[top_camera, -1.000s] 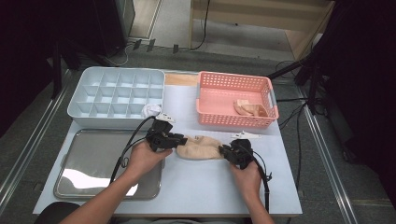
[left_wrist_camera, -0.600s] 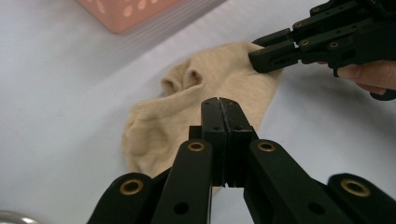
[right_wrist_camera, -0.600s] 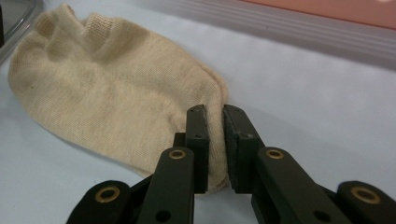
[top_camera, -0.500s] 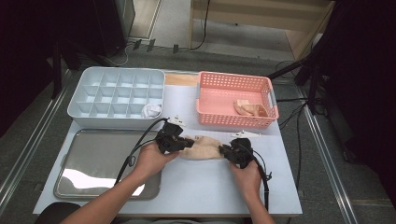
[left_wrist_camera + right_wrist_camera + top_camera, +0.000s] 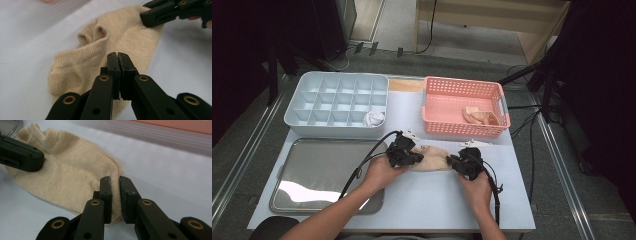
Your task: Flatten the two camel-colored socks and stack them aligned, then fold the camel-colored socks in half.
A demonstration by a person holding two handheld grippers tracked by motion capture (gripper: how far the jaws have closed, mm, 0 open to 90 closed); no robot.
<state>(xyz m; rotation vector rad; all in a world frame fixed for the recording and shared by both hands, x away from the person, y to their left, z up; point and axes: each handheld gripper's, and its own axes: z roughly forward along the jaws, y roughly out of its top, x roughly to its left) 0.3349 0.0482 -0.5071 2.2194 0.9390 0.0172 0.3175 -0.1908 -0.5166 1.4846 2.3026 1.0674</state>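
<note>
A beige sock [image 5: 434,157] lies flat on the white table between my two grippers. My left gripper [image 5: 414,156] is at the sock's left end. In the left gripper view its jaws [image 5: 117,56] are shut flat together and rest over the sock [image 5: 75,65]; I see no fabric pinched between them. My right gripper [image 5: 457,161] is at the sock's right end. In the right gripper view it [image 5: 115,182] is shut on the rounded edge of the sock [image 5: 67,170], with fabric showing in the narrow gap. The left gripper [image 5: 25,155] lies on the sock's far end there.
A pale divided organiser [image 5: 337,102] at the back left holds a white balled item [image 5: 373,118] in one compartment. A pink basket [image 5: 462,131] at the back right holds another beige sock [image 5: 479,116]. A metal tray [image 5: 319,170] lies at the front left.
My left gripper has moved right and down onto the sock's left end, and its jaws have shut. The right gripper and the sock have stayed put.
</note>
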